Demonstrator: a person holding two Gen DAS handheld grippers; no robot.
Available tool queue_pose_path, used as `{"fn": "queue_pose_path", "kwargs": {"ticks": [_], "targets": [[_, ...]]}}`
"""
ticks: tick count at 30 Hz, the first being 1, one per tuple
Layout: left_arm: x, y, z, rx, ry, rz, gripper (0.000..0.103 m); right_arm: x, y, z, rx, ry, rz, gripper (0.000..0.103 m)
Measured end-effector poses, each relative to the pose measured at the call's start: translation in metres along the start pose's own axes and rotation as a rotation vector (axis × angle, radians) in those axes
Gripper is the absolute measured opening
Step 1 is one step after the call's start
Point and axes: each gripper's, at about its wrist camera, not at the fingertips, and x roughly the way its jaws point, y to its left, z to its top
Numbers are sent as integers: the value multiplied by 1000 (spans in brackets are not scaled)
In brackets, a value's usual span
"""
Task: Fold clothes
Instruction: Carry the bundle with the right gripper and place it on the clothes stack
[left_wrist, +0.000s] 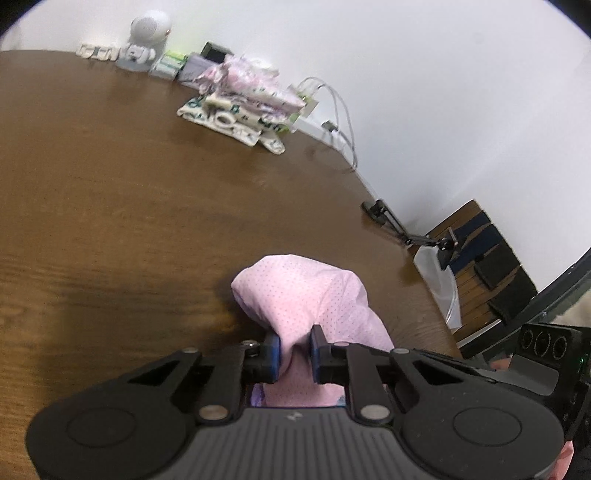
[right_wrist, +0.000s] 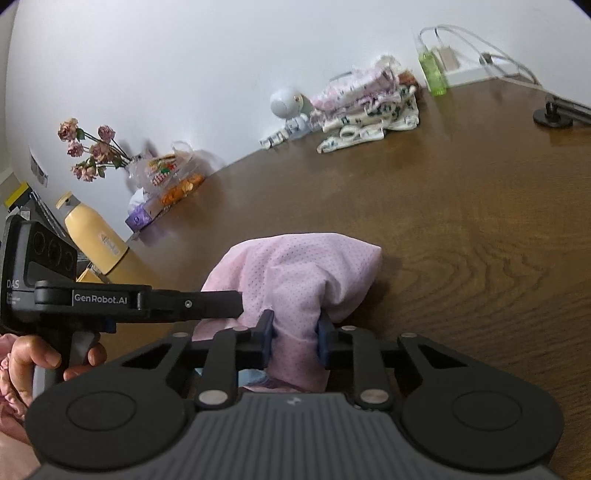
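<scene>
A pink dotted garment (left_wrist: 303, 295) lies bunched on the brown wooden table (left_wrist: 110, 206). My left gripper (left_wrist: 294, 350) is shut on a fold of it, the cloth pinched between the blue pads. In the right wrist view the same pink garment (right_wrist: 295, 269) bulges ahead of my right gripper (right_wrist: 295, 338), which is shut on another fold. The left gripper's finger (right_wrist: 192, 304) reaches in from the left and touches the cloth close beside the right one. A hand (right_wrist: 33, 360) holds its handle.
A pile of folded patterned clothes (left_wrist: 240, 99) sits by the far wall, next to a white astronaut figure (left_wrist: 144, 37) and cables (left_wrist: 340, 110). A yellow bottle (right_wrist: 92, 236), dried flowers (right_wrist: 92, 147), snack bags (right_wrist: 173, 177), a green bottle (right_wrist: 432, 74) and a black clamp arm (left_wrist: 406, 229) line the table's edges.
</scene>
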Motion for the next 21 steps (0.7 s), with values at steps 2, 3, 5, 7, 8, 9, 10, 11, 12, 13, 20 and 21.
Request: {"fn": "queue_pose_path", "kwargs": {"ticks": [2, 3, 5, 7, 8, 9, 10, 11, 12, 13, 20, 21], "targets": [[-3, -1, 2, 4, -14, -9, 14, -2, 5, 3, -7, -12, -2, 22], [-5, -1, 3, 5, -19, -14, 14, -3, 7, 4, -10, -18, -4, 22], [-9, -2, 5, 9, -32, -25, 14, -6, 12, 8, -21, -32, -7, 22], [-15, -3, 11, 15, -49, -38, 14, -9, 17, 13, -38, -46, -12, 22], [-18, -4, 16, 21, -58, -44, 14, -10, 21, 17, -50, -55, -15, 22], [-21, -6, 22, 28, -67, -49, 14, -12, 24, 23, -61, -64, -16, 22], [-25, -9, 29, 37, -77, -54, 14, -14, 27, 29, -72, -73, -17, 22], [-29, -13, 37, 52, -91, -57, 14, -16, 30, 36, -82, -82, -18, 22], [-34, -18, 46, 71, -106, -59, 14, -18, 34, 43, -94, -94, -17, 22], [-39, -23, 56, 90, -121, -61, 14, -21, 38, 53, -106, -109, -16, 22], [-67, -62, 137, 204, -236, -44, 14, -35, 63, 137, -199, -216, -19, 22], [-65, -65, 151, 211, -245, -38, 14, -33, 66, 151, -216, -230, -30, 22]]}}
